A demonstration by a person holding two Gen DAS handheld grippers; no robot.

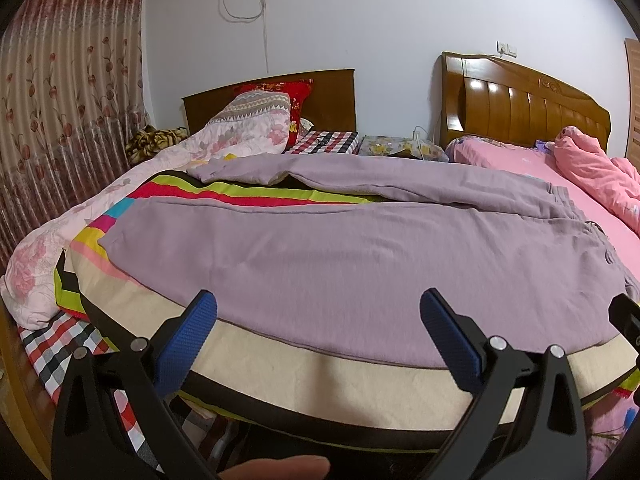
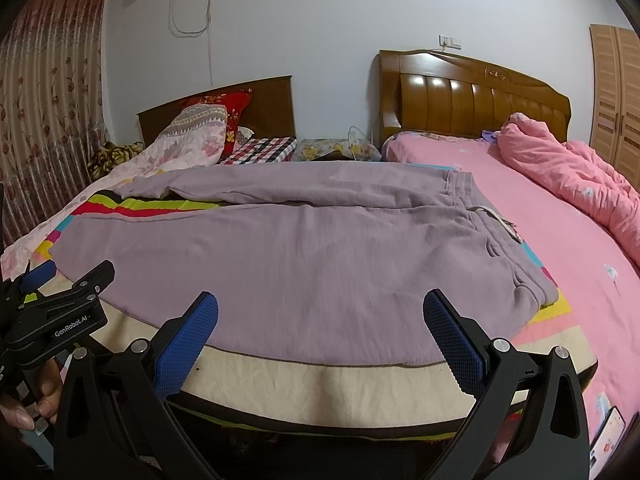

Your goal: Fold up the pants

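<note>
The bed (image 1: 360, 392) fills the middle of both frames, and it serves as my folding surface, with a striped blanket (image 1: 256, 194) spread over it to give a flat base. On that lie the pants (image 1: 360, 248), mauve and spread wide across the centre of the frame, waistband toward the right and the two legs running to the left, the far leg angled away from the near one. I judge they are laid out flat like this so one leg can be brought over the other; no fold is made yet. My left gripper (image 1: 318, 320) hovers at the lower centre of its view, over the near edge of the pants, fingers (image 1: 202, 320) spread wide and holding nothing. My right gripper (image 2: 320, 322) hangs likewise nearer the waistband (image 2: 480, 216), fingers wide apart and empty, ready to take hold of cloth.
</note>
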